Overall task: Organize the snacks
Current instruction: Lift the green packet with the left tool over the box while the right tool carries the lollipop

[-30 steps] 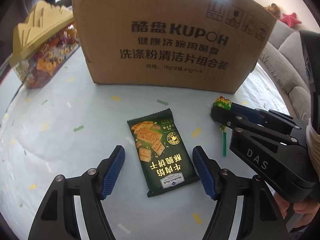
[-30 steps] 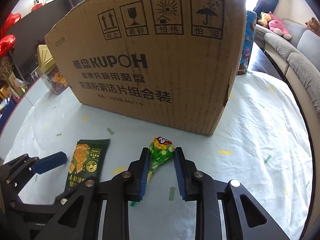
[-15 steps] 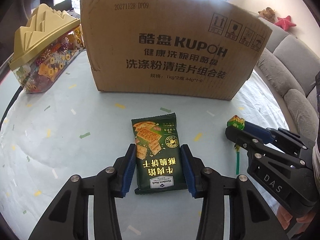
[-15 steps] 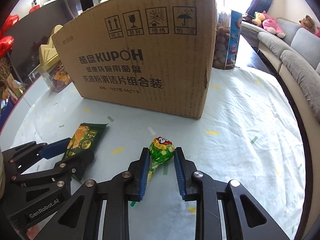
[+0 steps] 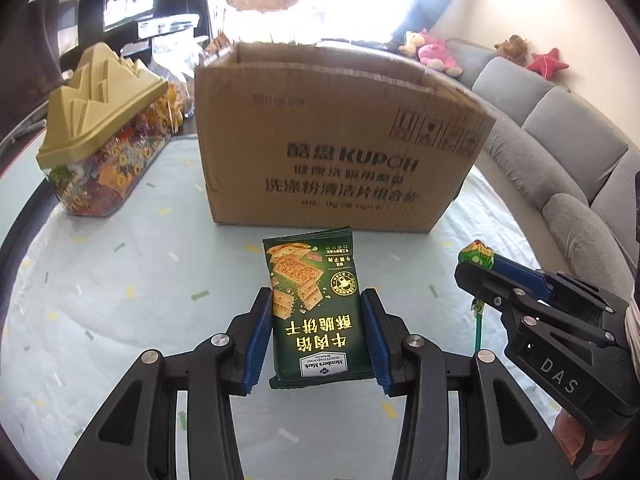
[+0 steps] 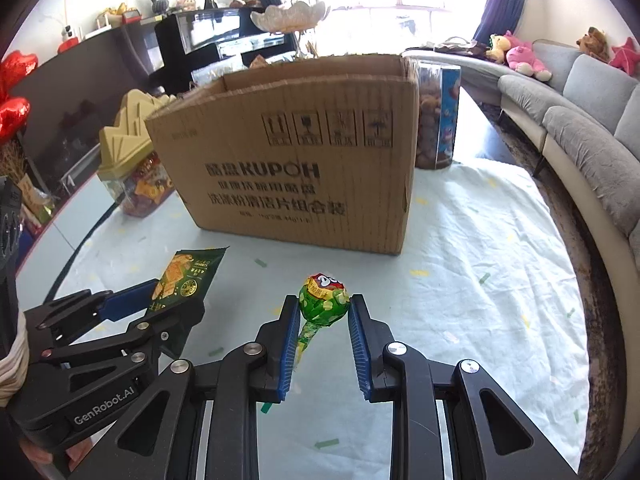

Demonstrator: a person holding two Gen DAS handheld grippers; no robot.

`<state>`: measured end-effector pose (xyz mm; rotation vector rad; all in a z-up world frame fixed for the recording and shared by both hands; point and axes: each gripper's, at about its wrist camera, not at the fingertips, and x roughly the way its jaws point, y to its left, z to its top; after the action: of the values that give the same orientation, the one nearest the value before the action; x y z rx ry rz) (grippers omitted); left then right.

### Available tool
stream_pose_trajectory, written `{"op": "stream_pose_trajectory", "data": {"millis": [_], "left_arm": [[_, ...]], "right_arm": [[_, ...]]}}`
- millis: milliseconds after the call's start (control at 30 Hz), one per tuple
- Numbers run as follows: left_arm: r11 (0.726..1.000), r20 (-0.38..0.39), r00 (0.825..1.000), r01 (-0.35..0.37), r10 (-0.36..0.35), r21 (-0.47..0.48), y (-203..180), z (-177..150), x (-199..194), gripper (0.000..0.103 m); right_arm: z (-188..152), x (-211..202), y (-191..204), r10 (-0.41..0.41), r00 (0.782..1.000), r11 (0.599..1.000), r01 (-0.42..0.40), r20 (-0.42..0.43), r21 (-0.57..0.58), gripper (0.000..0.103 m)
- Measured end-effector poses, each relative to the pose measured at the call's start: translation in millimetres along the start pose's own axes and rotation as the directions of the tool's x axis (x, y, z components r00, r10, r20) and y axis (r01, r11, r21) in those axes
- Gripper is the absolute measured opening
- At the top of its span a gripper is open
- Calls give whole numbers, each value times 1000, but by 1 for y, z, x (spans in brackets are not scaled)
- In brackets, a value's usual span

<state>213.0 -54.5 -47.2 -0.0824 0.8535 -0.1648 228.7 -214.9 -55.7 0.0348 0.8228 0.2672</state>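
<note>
Green foil is showing between both sets of pads: the left claw (image 5: 316, 336) is clamping the biscuit packet (image 5: 314, 304) by its side edges, and the right claw (image 6: 323, 334) is pinching the lollipop (image 6: 323, 300) by its wrapped head, both lifted clear of the tabletop (image 6: 480, 264) before the open cardboard box (image 5: 340, 152). Slick wrapping may be letting either snack slide out during the carry. A second ago the packet was lying flat with the left claw spread around it.
</note>
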Motion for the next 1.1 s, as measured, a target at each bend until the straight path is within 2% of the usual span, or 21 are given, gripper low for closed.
{"op": "stream_pose_trajectory", "data": {"millis": [233, 467, 867, 1100], "left_arm": [[999, 81, 996, 27, -29, 22, 6, 19, -32, 44], [996, 115, 990, 79, -82, 30, 14, 39, -54, 44], [994, 196, 977, 73, -89, 87, 15, 93, -80, 44], [990, 205, 976, 53, -80, 133, 9, 133, -83, 44]], "right_arm": [[13, -24, 17, -9, 998, 1000, 9, 55, -1, 27], [33, -44, 29, 0, 994, 1000, -1, 114, 12, 27], [88, -67, 37, -18, 980, 1000, 16, 201, 12, 27], [125, -65, 33, -14, 985, 1000, 13, 175, 5, 27]]}}
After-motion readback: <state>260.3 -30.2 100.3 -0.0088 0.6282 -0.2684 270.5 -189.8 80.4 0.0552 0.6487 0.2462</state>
